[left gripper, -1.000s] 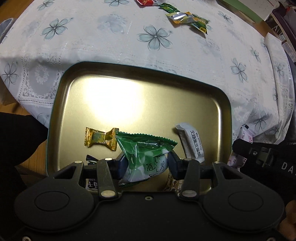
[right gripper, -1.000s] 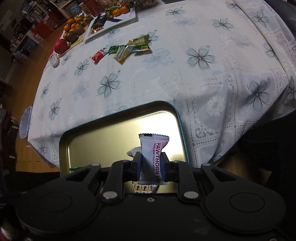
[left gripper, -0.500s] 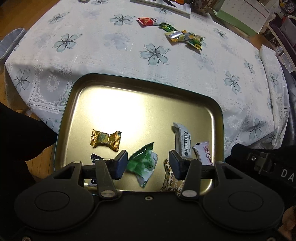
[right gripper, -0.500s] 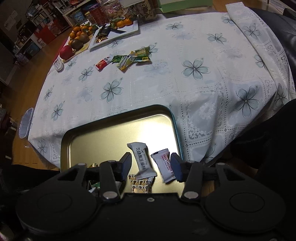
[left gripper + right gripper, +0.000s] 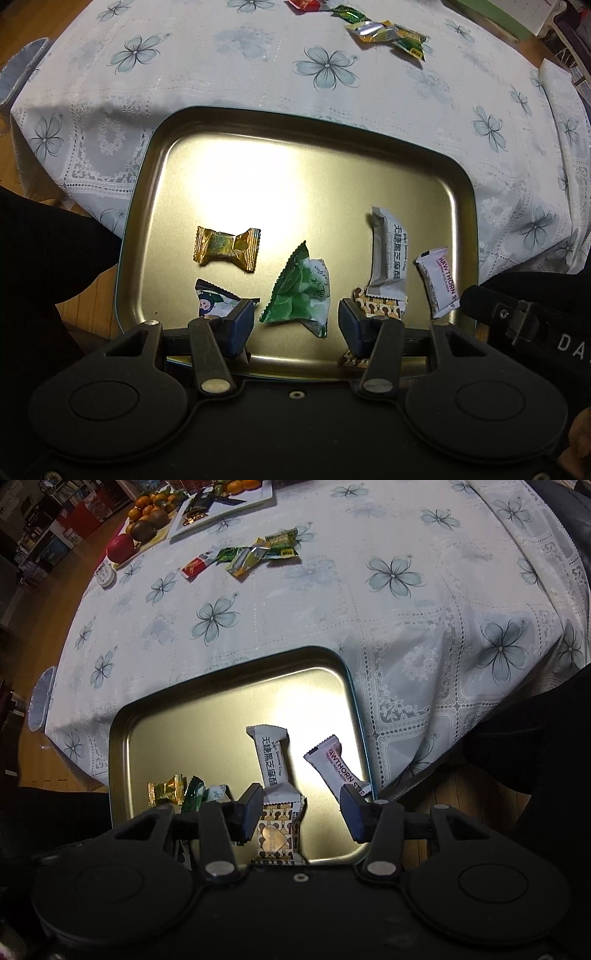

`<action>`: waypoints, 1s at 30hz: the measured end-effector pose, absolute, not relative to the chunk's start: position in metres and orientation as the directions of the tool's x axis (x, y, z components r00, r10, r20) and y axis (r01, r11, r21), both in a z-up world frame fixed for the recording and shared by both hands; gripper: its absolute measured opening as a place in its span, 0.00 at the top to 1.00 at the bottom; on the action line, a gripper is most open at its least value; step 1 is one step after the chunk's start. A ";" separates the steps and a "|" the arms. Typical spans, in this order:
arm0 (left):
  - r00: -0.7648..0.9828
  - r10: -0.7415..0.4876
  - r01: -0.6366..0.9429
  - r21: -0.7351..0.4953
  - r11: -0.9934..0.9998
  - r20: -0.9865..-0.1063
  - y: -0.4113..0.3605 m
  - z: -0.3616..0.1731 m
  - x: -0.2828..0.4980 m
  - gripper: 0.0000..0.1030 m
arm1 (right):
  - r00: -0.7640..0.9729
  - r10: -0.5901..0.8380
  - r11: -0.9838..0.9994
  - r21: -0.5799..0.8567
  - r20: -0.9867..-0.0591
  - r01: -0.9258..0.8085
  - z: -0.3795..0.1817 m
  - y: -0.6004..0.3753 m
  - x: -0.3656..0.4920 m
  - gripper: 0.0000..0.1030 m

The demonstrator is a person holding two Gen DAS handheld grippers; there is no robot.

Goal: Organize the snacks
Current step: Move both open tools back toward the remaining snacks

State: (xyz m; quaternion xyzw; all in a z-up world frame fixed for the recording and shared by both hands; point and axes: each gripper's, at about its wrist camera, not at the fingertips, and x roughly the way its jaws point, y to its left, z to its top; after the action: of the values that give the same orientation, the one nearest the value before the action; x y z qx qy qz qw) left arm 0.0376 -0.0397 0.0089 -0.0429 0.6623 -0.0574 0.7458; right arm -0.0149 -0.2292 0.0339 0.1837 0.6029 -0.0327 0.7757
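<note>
Both pairs of fingers now stand spread and empty over the shallow gold metal tray [image 5: 332, 177]. The left gripper [image 5: 296, 325] has let go its green leaf-print packet [image 5: 301, 295]; the right gripper [image 5: 301, 812] has dropped its white sachet [image 5: 334, 764], reading "HAWTHORN", at two o'clock. Two more are stowed. At twelve o'clock, loose wrappers [image 5: 243, 557] still await on the flowered tablecloth [image 5: 332, 602].

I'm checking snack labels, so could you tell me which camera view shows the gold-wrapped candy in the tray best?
The left wrist view: there the gold-wrapped candy lies fully visible on the tray, both twisted ends clear. In the right wrist view the same candy is small, dim and partly cut off by the gripper body at the tray's near left.
</note>
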 end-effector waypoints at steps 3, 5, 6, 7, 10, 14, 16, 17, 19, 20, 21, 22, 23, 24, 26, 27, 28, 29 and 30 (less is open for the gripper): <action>0.083 -0.132 0.057 -0.128 0.990 -0.988 -0.040 0.008 0.042 0.45 | 0.220 0.182 0.925 0.243 -0.958 0.292 0.025 -0.228 -0.011 0.52; 0.067 -0.121 0.079 -0.116 0.990 -0.990 -0.041 0.009 0.047 0.45 | 0.189 0.200 0.920 0.251 -0.961 0.302 0.020 -0.228 -0.007 0.52; 0.061 -0.117 0.090 -0.112 0.990 -0.991 -0.041 0.010 0.050 0.45 | 0.174 0.209 0.917 0.254 -0.962 0.308 0.017 -0.228 -0.005 0.52; 0.054 -0.114 0.099 -0.109 0.989 -0.992 -0.041 0.011 0.053 0.45 | 0.156 0.217 0.914 0.257 -0.964 0.314 0.015 -0.229 -0.003 0.52; 0.029 -0.115 0.116 -0.111 0.987 -0.993 -0.041 0.013 0.063 0.45 | 0.116 0.245 0.909 0.270 -0.962 0.317 0.009 -0.229 0.006 0.52; 0.015 -0.099 0.136 -0.096 0.986 -0.995 -0.040 0.017 0.080 0.45 | 0.080 0.237 0.914 0.251 -0.968 0.318 0.005 -0.229 0.019 0.52; 0.022 -0.081 0.148 -0.077 0.986 -0.996 -0.041 0.020 0.088 0.45 | 0.068 0.219 0.922 0.229 -0.973 0.312 0.005 -0.228 0.026 0.52; 0.025 -0.075 0.154 -0.070 0.986 -0.997 -0.041 0.021 0.092 0.45 | 0.062 0.210 0.928 0.219 -0.976 0.301 0.006 -0.228 0.030 0.52; 0.030 -0.069 0.162 -0.063 0.985 -0.997 -0.042 0.024 0.102 0.45 | 0.055 0.204 0.938 0.211 -0.977 0.273 0.007 -0.229 0.039 0.51; 0.032 -0.068 0.163 -0.061 0.985 -0.997 -0.042 0.025 0.107 0.45 | 0.054 0.202 0.943 0.209 -0.978 0.259 0.010 -0.230 0.044 0.50; 0.035 -0.065 0.164 -0.058 0.985 -0.997 -0.042 0.026 0.113 0.45 | 0.055 0.197 0.947 0.205 -0.979 0.249 0.012 -0.230 0.049 0.50; 0.039 -0.061 0.166 -0.054 0.985 -0.997 -0.042 0.027 0.118 0.45 | 0.060 0.192 0.949 0.201 -0.980 0.244 0.014 -0.231 0.055 0.49; 0.045 -0.056 0.168 -0.047 0.985 -0.997 -0.043 0.028 0.123 0.45 | 0.067 0.186 0.951 0.196 -0.980 0.240 0.015 -0.232 0.060 0.48; 0.053 -0.051 0.170 -0.042 0.985 -0.997 -0.044 0.029 0.129 0.45 | 0.074 0.177 0.953 0.189 -0.981 0.235 0.018 -0.233 0.067 0.48; 0.070 -0.042 0.175 -0.029 0.984 -0.997 -0.046 0.030 0.142 0.45 | 0.089 0.160 0.959 0.176 -0.983 0.224 0.022 -0.234 0.081 0.44; 0.076 -0.039 0.175 -0.025 0.984 -0.996 -0.047 0.031 0.148 0.45 | 0.099 0.151 0.960 0.170 -0.983 0.221 0.023 -0.235 0.088 0.44; 0.082 -0.037 0.174 -0.022 0.985 -0.996 -0.048 0.031 0.155 0.45 | 0.109 0.144 0.962 0.165 -0.984 0.220 0.025 -0.237 0.096 0.41; 0.088 -0.037 0.174 -0.021 0.985 -0.995 -0.048 0.030 0.163 0.45 | 0.115 0.139 0.962 0.161 -0.984 0.220 0.025 -0.238 0.103 0.38; 0.093 -0.037 0.172 -0.020 0.985 -0.995 -0.049 0.030 0.169 0.45 | 0.121 0.137 0.962 0.161 -0.983 0.220 0.026 -0.239 0.110 0.37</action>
State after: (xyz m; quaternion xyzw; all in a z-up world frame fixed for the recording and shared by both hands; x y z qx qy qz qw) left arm 0.1691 -0.0491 0.0299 0.0505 0.6698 -0.0706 0.7374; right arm 0.1098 -0.2395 0.0256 0.1349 0.6622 -0.0281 0.7365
